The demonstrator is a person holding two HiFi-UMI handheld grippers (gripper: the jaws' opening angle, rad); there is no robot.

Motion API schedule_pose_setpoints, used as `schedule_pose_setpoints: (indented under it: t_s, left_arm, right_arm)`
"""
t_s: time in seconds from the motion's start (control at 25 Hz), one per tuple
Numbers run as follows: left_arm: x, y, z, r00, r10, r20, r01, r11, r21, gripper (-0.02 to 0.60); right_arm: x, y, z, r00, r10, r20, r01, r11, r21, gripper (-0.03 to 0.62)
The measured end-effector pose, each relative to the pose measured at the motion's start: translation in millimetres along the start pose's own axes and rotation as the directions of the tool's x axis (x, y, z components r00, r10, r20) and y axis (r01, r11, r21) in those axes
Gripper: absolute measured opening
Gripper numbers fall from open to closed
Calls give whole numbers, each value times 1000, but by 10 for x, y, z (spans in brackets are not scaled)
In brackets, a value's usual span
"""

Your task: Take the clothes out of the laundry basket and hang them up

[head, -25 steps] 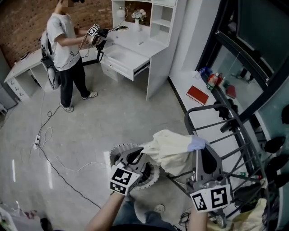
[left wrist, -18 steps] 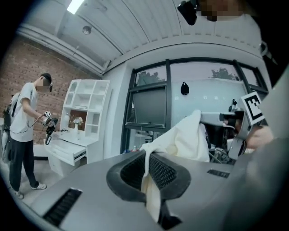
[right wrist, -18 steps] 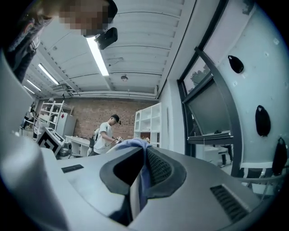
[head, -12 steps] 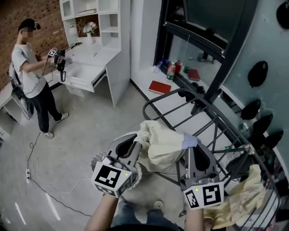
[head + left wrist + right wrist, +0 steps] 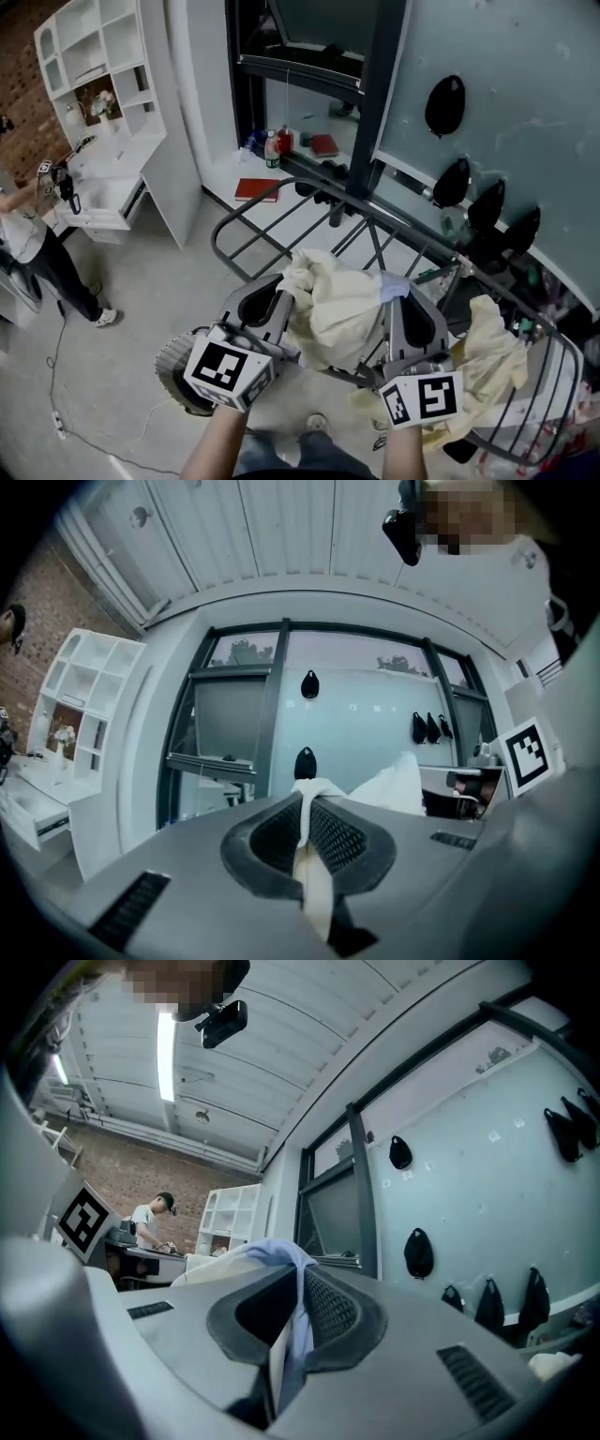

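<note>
Left tool [image 5: 285, 298] and right tool [image 5: 399, 298], each bearing a black-and-white square marker [image 5: 225, 367], clamp the cream garment [image 5: 337, 314]

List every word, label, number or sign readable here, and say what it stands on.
No text can be read anywhere.
The left marker cube and right marker cube: black-and-white patterns, no letters.
The bottles: labels too small to read.
The red book: cover too small to read.

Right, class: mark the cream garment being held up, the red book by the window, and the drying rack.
cream garment [image 5: 336, 314], head view, its bunched middle.
red book [image 5: 255, 189], head view, its cover.
drying rack [image 5: 215, 246], head view, the curved end bar.
</note>
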State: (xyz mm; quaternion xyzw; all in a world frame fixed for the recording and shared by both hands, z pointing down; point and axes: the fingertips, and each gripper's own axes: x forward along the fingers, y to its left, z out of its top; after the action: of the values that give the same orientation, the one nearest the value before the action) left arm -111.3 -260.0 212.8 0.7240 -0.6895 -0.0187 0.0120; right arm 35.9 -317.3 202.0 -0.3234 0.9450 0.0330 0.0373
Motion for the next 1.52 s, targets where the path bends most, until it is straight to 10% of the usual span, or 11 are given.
schedule_pose_setpoints:
  t_s: [0.8,1.52]
  left_arm:
    - [1758,-1658,-274,968,-247,-54,246,969,-18,26]
    - [2724,-1694,-1512,852,-437,-287,434,898,-80,28]
  right_arm:
    - [-728,-2233,-260,949,-305,-74,303,952,-42,25]
    - [-572,-2758,-1354,746,-548,-379,516,835,-192,32]
